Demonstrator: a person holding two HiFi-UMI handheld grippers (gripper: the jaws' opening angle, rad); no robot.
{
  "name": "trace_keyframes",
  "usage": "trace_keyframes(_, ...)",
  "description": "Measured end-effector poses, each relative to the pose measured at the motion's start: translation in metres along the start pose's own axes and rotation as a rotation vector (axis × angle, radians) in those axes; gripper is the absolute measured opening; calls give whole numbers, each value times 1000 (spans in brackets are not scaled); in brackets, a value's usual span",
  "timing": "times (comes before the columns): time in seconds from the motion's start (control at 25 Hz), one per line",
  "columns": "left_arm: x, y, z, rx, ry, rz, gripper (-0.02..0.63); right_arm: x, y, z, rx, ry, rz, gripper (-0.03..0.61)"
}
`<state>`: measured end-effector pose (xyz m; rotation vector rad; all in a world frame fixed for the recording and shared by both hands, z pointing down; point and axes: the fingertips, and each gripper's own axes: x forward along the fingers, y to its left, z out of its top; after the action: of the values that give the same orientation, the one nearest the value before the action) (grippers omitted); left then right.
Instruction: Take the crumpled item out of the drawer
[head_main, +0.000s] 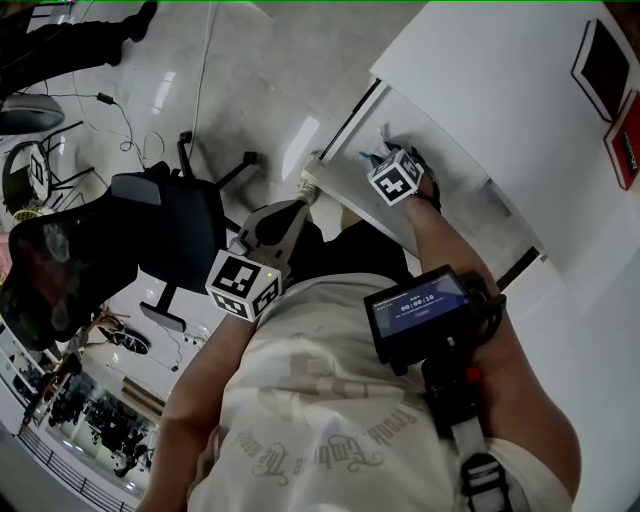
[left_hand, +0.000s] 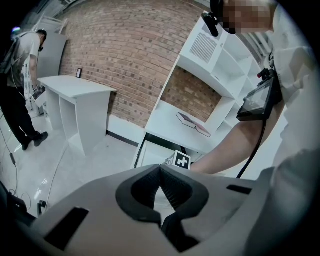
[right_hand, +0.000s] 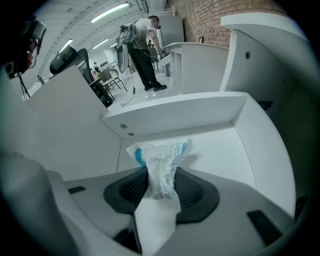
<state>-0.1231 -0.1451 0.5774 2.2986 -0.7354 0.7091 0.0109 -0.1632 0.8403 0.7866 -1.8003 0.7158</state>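
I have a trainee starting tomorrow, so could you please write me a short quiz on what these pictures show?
1. What is between the jaws of the right gripper?
A. a spoon
B. a crumpled wrapper
C. nothing
2. True or false: the jaws of the left gripper stand wide apart.
3. Fill in the gap: the right gripper reaches down into an open white ____.

Key:
1. B
2. False: they are together, with nothing between them.
3. drawer
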Motion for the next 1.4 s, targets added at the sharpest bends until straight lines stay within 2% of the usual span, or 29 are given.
trace_keyframes(0.52, 27, 5, 26, 109, 10, -119, 20, -18, -15, -2, 75, -34, -54, 178)
trace_keyframes(0.68, 34, 5, 37, 120, 7, -162, 20, -29, -18, -8, 105, -35, -79, 175)
trace_keyframes(0.88, 70, 13, 49, 121, 9, -188, 20, -20, -46, -18, 152, -45, -90, 175)
trace_keyframes(1.4, 98, 19, 89, 216, 29, -331, 20, -52, -64, -11, 272, -68, -155, 172)
